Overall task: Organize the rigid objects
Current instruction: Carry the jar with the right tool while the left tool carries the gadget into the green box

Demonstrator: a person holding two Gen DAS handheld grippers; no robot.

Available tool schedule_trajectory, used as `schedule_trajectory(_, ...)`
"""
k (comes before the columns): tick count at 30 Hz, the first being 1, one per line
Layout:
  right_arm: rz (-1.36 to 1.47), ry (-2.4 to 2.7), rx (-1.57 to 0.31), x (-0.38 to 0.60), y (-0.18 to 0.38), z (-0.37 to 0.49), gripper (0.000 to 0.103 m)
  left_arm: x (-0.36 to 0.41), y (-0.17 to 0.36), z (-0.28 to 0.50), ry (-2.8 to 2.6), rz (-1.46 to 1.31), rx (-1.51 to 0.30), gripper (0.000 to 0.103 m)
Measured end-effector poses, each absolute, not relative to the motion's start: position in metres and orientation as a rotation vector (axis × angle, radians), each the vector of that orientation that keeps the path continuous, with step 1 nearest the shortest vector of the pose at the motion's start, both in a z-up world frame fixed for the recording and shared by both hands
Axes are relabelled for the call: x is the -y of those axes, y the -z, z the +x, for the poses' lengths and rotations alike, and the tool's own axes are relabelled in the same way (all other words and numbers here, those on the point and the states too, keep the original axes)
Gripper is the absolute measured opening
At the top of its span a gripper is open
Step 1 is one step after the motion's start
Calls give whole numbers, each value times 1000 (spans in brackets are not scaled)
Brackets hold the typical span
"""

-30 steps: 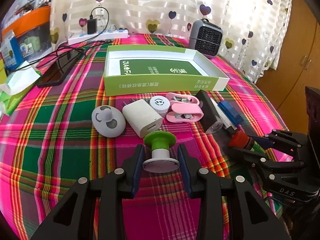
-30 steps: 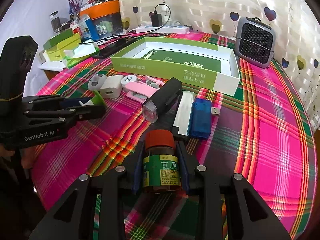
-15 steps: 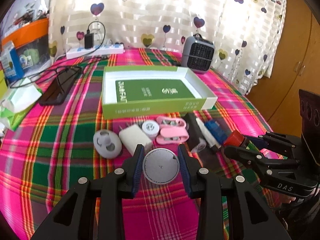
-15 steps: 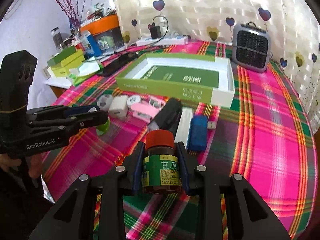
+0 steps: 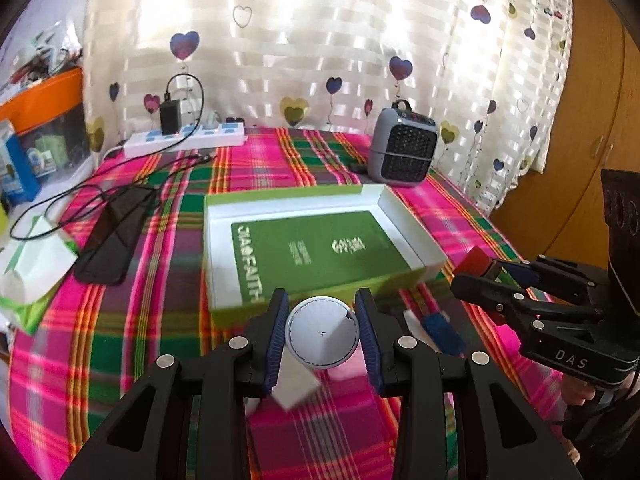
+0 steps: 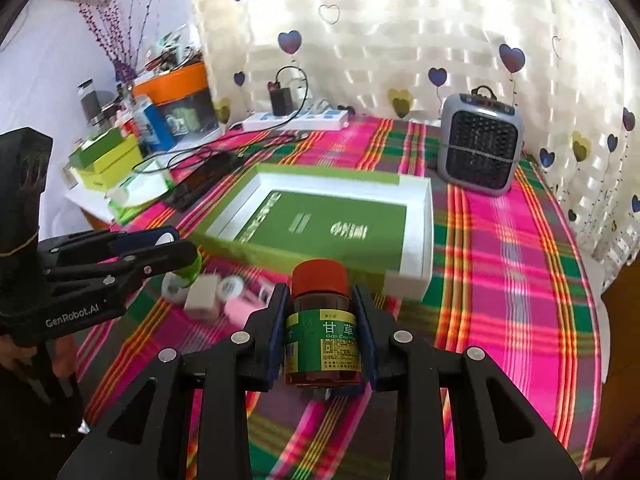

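Note:
My left gripper [image 5: 321, 305] is shut on a small white bottle with a green cap [image 5: 322, 332], held off the table with its round grey base facing the camera. In the right wrist view the left gripper [image 6: 186, 246] shows at the left, the green cap [image 6: 193, 267] at its tips. My right gripper [image 6: 322, 293] is shut on a brown bottle with a red cap and green label [image 6: 322, 336]. Both hover just before the near wall of an open green box with a white rim [image 5: 412, 224] [image 6: 426, 232]. The right gripper [image 5: 476, 271] shows in the left wrist view, the red cap [image 5: 472, 261] between its fingers.
On the plaid cloth below lie a white charger [image 6: 204, 298], a pink item [image 6: 240, 312] and a blue stick [image 5: 440, 326]. A grey heater [image 5: 402, 152] stands behind the box. A power strip [image 5: 184, 142], cables and a black phone [image 5: 112, 240] lie at the left.
Both grippers have risen off the table with their bottles and moved toward the green box. The left one's bottle now shows its base rather than its side.

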State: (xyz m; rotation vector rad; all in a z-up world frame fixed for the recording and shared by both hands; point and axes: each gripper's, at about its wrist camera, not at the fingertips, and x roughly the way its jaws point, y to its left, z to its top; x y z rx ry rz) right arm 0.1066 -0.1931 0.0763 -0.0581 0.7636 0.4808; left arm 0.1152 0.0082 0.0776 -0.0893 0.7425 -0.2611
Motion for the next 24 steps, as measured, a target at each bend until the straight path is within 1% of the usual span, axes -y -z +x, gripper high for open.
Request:
schedule_trajectory(10,-84,-413,-788,188,-78,166,33,-10,-72,173,249,-86,-774,33)
schedule_trajectory(24,-77,-328,-855,185,-50,239,33,-9,-45,239,215,-62,-841,33)
